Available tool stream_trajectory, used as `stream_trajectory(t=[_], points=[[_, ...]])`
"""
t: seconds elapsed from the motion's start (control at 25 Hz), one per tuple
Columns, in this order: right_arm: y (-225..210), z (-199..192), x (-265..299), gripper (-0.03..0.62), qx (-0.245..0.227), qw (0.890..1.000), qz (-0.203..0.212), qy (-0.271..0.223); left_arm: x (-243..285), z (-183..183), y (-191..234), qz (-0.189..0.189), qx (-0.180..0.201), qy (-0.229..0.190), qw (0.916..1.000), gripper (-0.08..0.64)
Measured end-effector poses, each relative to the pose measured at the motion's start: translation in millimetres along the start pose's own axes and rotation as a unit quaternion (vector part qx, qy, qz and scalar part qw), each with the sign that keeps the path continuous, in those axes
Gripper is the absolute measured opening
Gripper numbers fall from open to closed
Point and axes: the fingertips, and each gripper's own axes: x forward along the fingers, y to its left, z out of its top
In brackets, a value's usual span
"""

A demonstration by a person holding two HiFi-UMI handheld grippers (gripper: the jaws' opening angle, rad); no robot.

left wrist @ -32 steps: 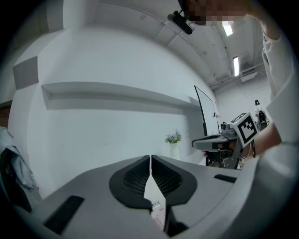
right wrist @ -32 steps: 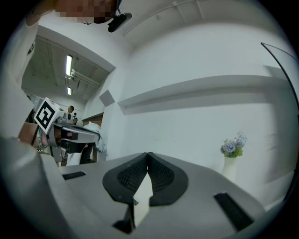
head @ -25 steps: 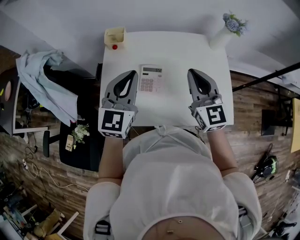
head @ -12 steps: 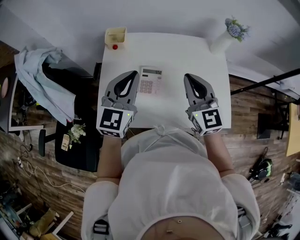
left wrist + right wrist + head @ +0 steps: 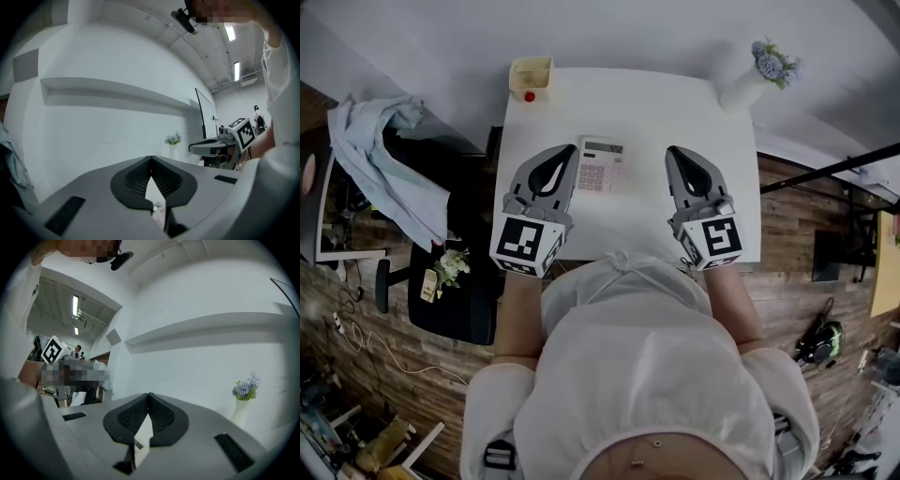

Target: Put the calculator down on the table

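Calculator (image 5: 600,167) lies flat on the white table (image 5: 647,98), just beside the left gripper (image 5: 572,147), same spot as a second ago. Both grippers have jaws together, nothing in them. Right gripper (image 5: 671,152) sits slightly closer to the calculator than before; left one unchanged.

From here my worktop (image 5: 637,98) looks smooth, matt white. The calculator (image 5: 602,164) reads as pale plastic. The left hand-held gripper (image 5: 571,147) and right hand-held gripper (image 5: 669,151) wear matt grey plastic shells, with black ribbed pads (image 5: 138,178) inside. I see grainy wood planks on the floor (image 5: 787,202) and crumpled pale cloth (image 5: 380,155).
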Motion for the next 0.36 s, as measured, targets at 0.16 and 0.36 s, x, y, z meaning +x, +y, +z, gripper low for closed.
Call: stream_trajectory(t=[0.16,0.36], points=[[1,-3,3,0.003,0.002,1.000,0.003,0.001,4,-4,-1,-0.002,0.000,0.005,1.0000,0.019],[-3,-5,7,0.003,0.004,1.000,0.000,0.003,11,-7,1,-0.001,-0.002,0.010,0.9999,0.018]])
